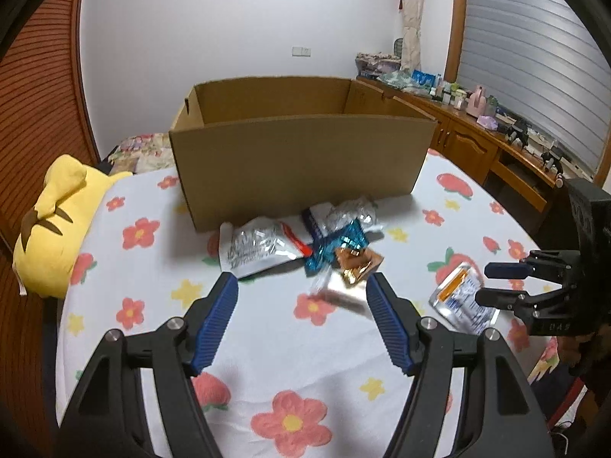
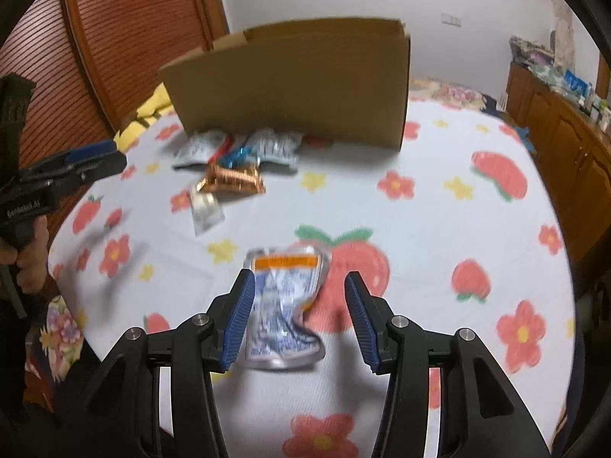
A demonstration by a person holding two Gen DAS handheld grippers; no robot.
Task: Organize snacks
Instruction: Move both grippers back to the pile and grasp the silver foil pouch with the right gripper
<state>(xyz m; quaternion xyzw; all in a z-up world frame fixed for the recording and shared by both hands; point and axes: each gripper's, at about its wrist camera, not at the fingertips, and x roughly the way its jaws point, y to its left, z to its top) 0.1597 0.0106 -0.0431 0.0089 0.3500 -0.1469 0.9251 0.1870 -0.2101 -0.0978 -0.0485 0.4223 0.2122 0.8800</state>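
An open cardboard box (image 1: 298,160) stands on the floral bedsheet. In front of it lies a pile of snacks: a silver bag (image 1: 259,246), a blue packet (image 1: 336,244), a copper packet (image 1: 357,265) and a small silver packet (image 1: 336,292). My left gripper (image 1: 301,278) is open just short of the pile, with the small silver packet near its right finger. An orange-and-white pouch (image 2: 284,305) lies apart on the sheet. My right gripper (image 2: 300,278) hangs open over it, jaws on either side, pads not pressing. The same pouch (image 1: 458,297) and right gripper (image 1: 482,283) show in the left wrist view.
A yellow plush toy (image 1: 57,229) lies at the bed's left edge. A wooden cabinet (image 1: 477,133) cluttered with small items runs along the right. A slatted wooden panel (image 2: 133,38) stands behind the box. A hand (image 2: 26,259) holds the left gripper (image 2: 114,156).
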